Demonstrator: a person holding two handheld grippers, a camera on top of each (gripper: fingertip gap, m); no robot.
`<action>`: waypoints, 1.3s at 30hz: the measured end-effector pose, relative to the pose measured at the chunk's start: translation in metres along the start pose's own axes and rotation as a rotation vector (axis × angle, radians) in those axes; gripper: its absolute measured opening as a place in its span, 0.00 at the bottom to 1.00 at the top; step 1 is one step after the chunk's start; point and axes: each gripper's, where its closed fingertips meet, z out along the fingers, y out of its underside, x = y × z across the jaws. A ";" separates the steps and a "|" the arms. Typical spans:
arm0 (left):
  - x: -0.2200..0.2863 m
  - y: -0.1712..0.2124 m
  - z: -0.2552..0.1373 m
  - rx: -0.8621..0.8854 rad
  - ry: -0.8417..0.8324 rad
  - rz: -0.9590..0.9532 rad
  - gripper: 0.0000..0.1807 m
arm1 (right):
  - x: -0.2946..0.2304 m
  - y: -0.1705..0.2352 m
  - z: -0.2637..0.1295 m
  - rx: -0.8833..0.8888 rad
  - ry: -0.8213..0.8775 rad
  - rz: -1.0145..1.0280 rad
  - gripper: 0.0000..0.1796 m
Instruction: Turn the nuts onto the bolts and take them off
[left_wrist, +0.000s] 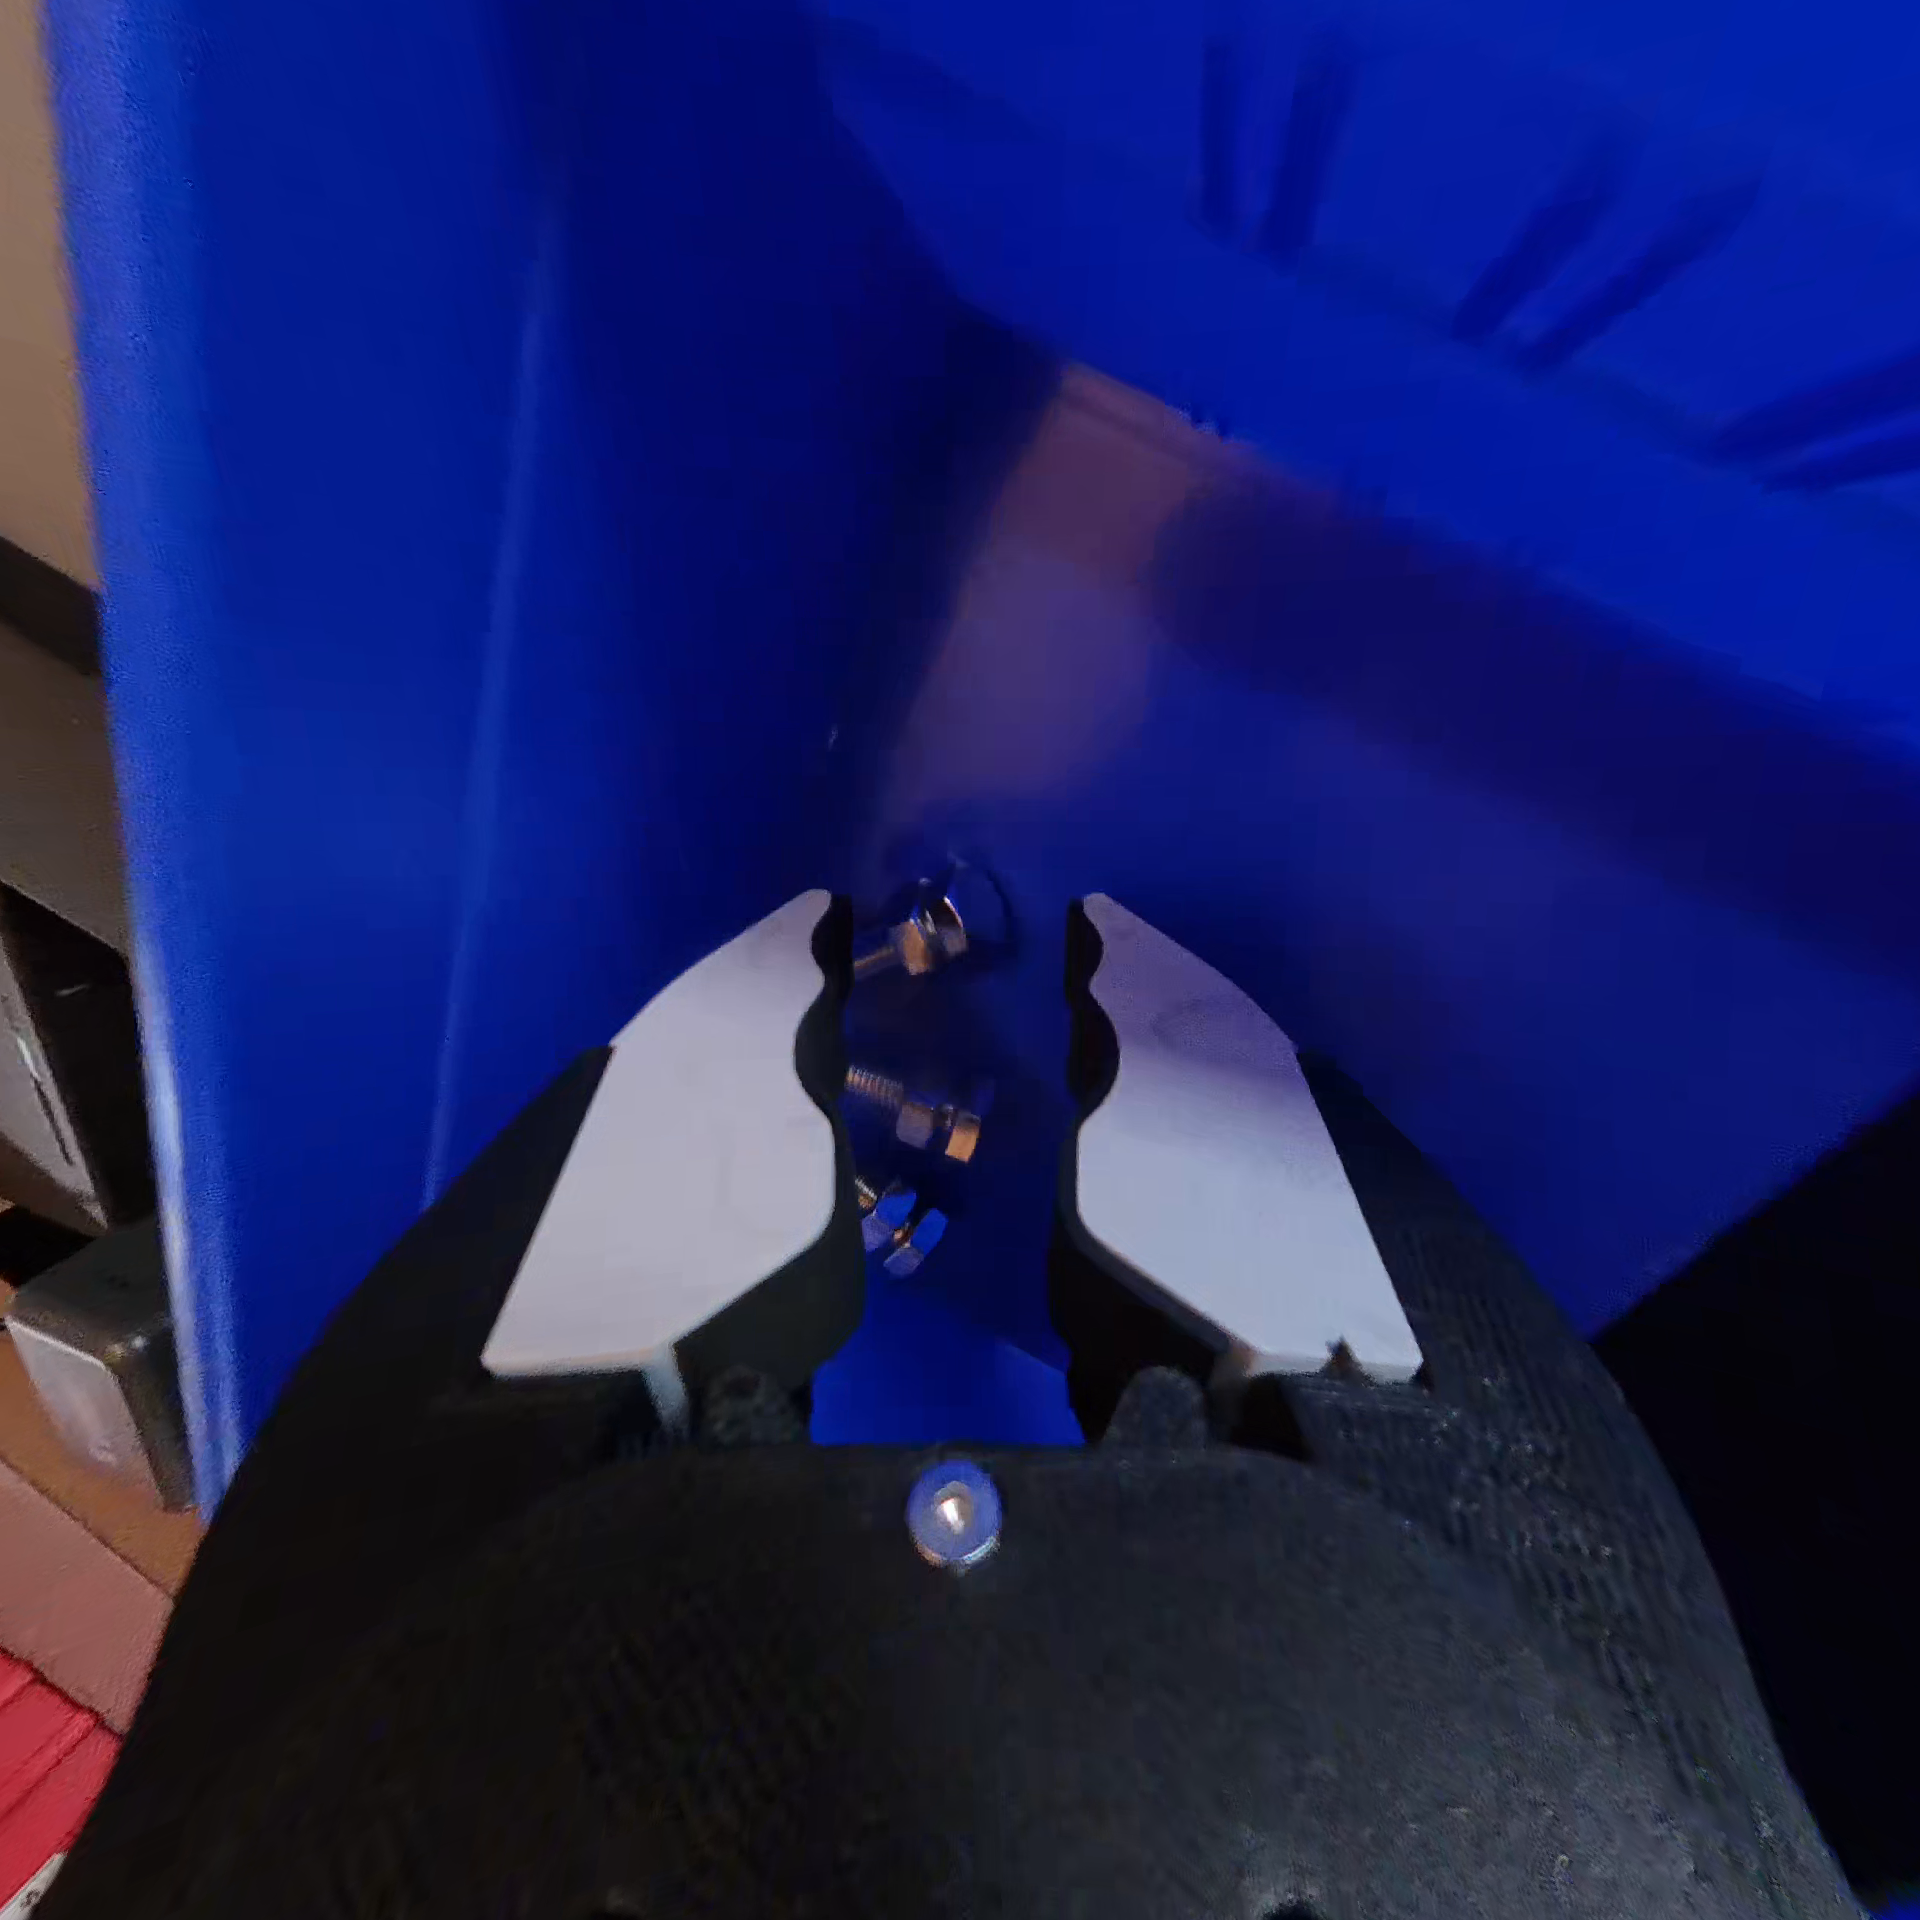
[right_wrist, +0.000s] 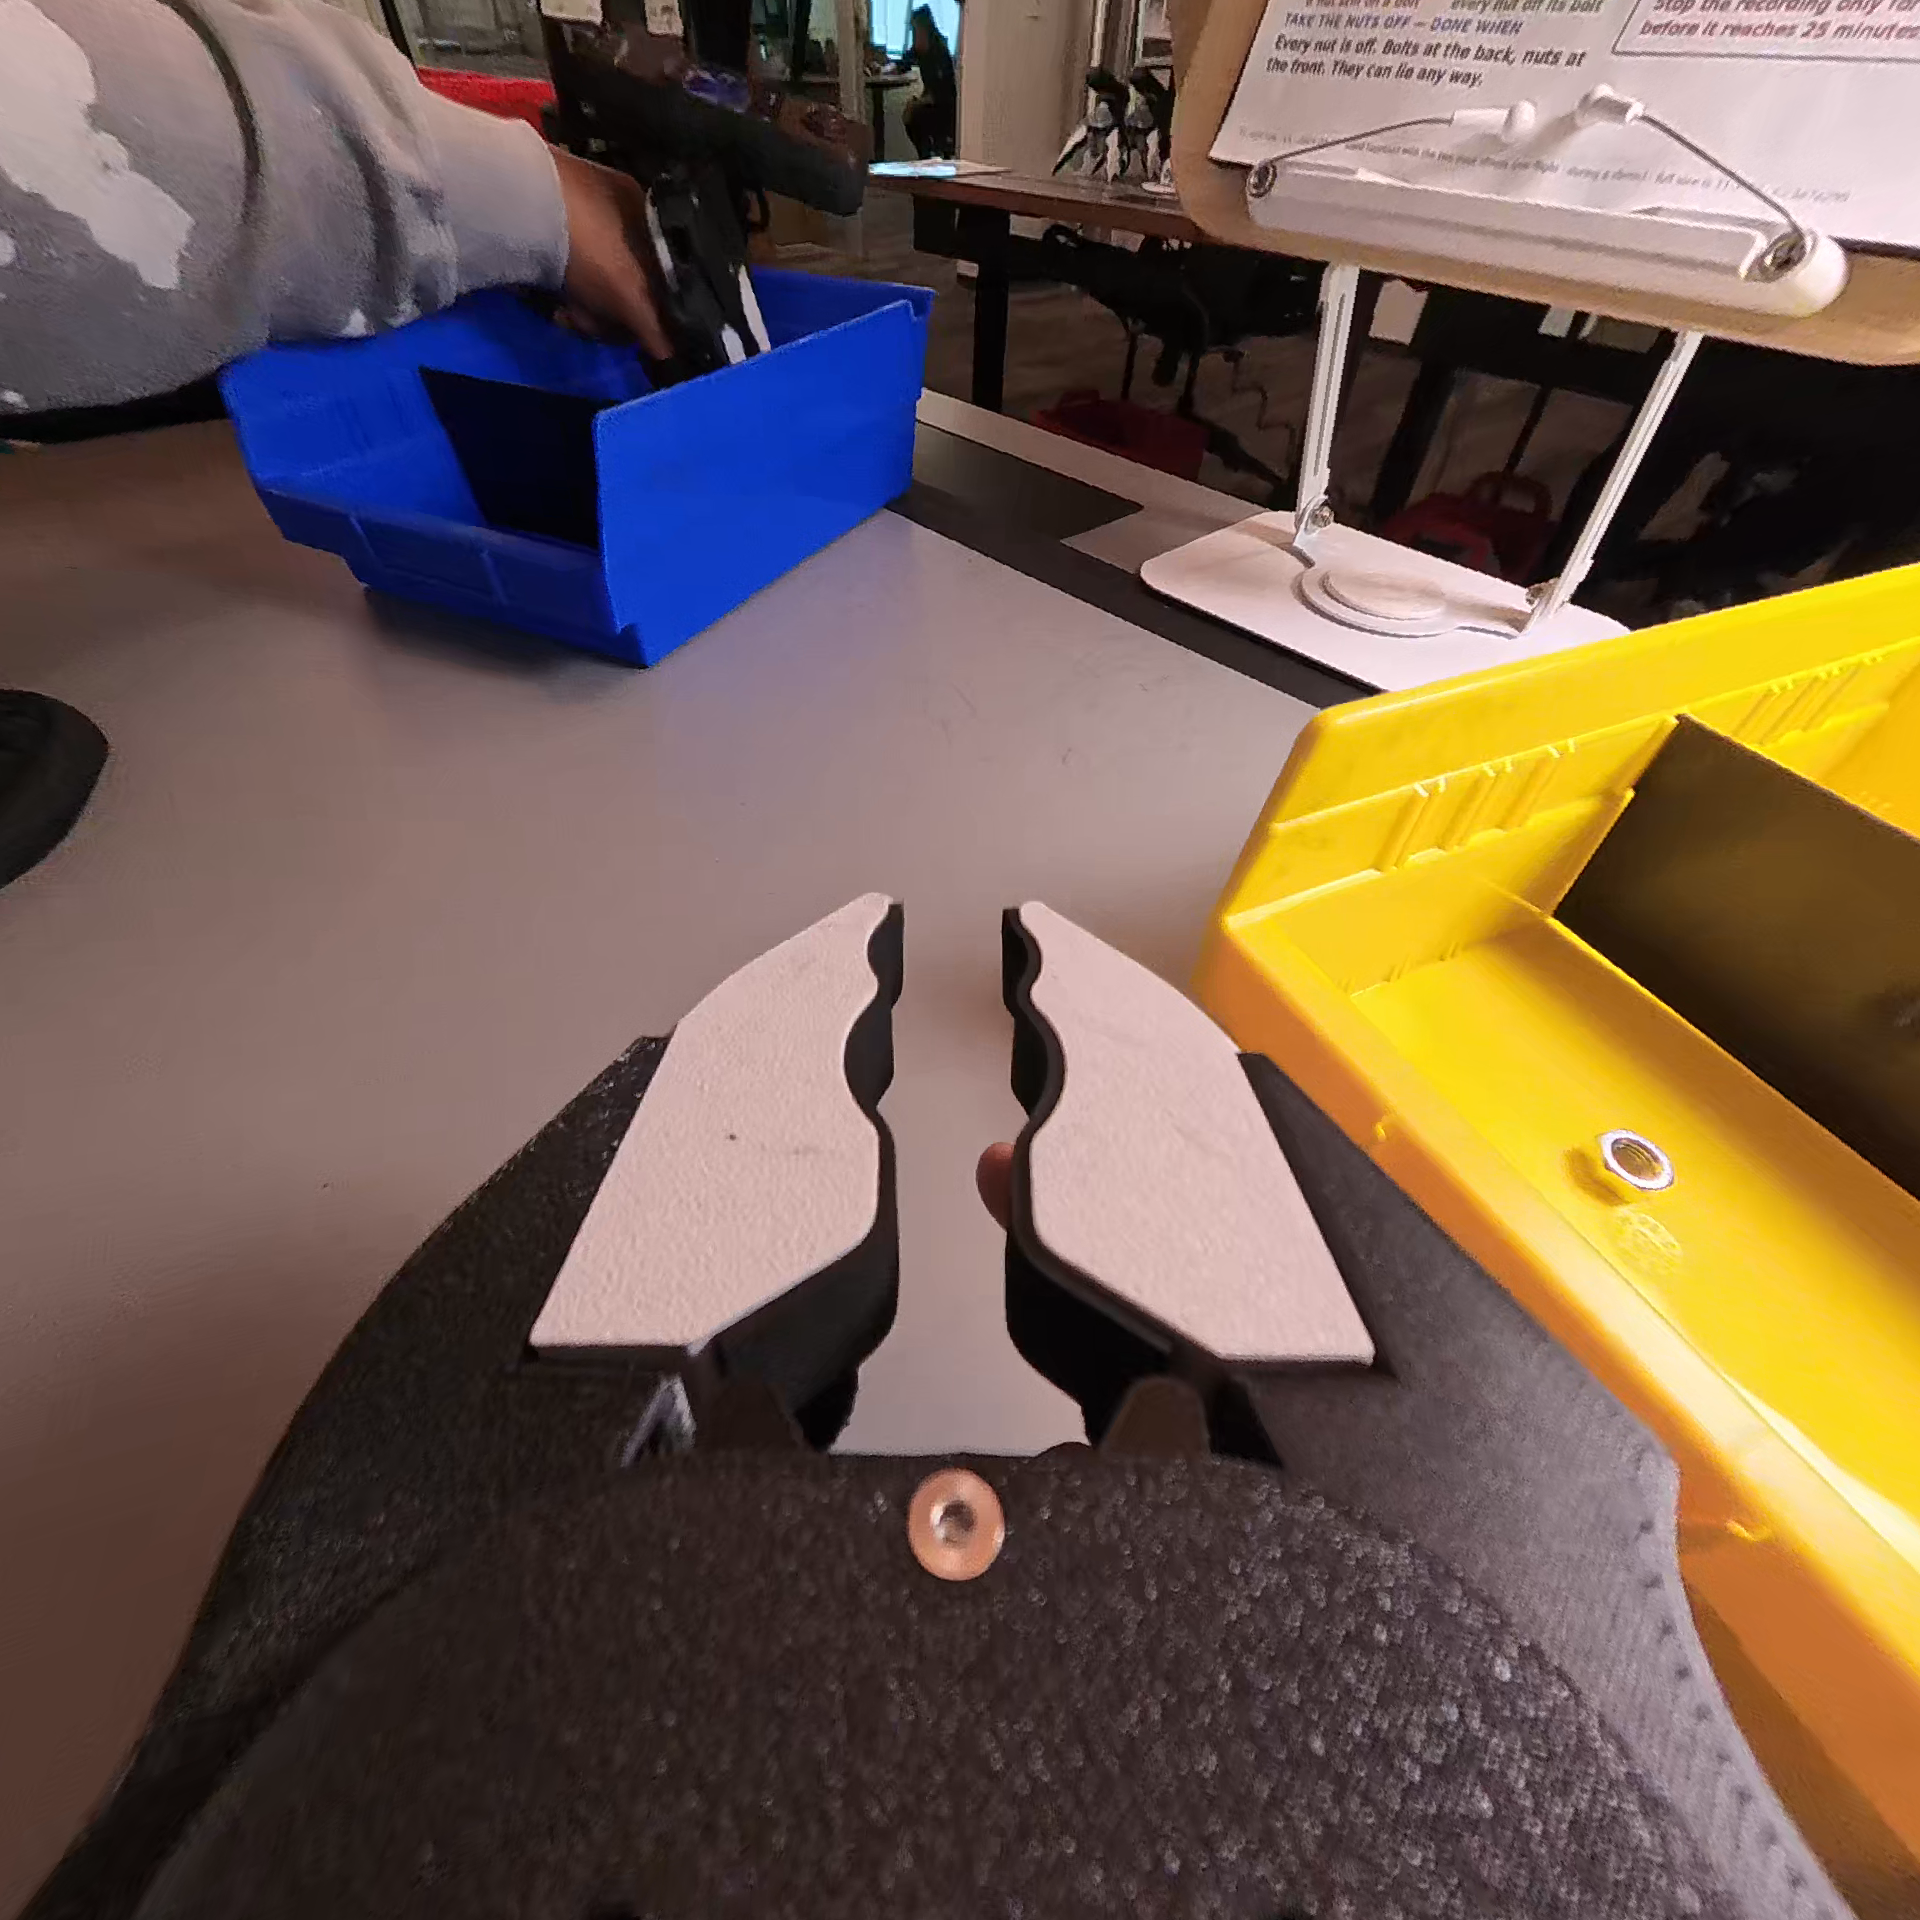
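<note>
My left gripper (left_wrist: 948, 914) is open, reaching down into a blue bin (left_wrist: 520, 623). Several silver bolts with nuts on them lie on the bin floor between its fingers: one near the tips (left_wrist: 920, 940), one in the middle (left_wrist: 925, 1117), and one lower down (left_wrist: 899, 1231). None is gripped. My right gripper (right_wrist: 951, 920) is open and empty, hovering over the grey table (right_wrist: 520, 883) next to a yellow bin (right_wrist: 1455, 1091). A single loose nut (right_wrist: 1633, 1162) lies in the yellow bin's front compartment. The right wrist view also shows the blue bin (right_wrist: 727, 478) with the left gripper (right_wrist: 707, 301) inside it.
A black divider (right_wrist: 1745, 935) splits the yellow bin; another (right_wrist: 520, 457) stands in the blue bin. A white document stand (right_wrist: 1382, 582) holding a printed sheet stands at the table's far right. A grey sleeve (right_wrist: 260, 208) reaches over the blue bin. A black object (right_wrist: 42, 779) lies at the left edge.
</note>
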 end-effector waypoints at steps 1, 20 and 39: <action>0.000 0.000 0.003 -0.006 0.005 -0.002 0.18 | 0.001 0.001 0.001 -0.001 -0.003 0.008 0.10; 0.080 -0.055 -0.193 0.892 -0.261 0.210 0.10 | -0.023 -0.020 0.011 0.065 -0.097 0.098 0.09; 0.411 -0.032 -0.316 1.652 0.258 0.665 0.10 | -0.145 -0.126 -0.003 0.236 -1.177 0.793 0.15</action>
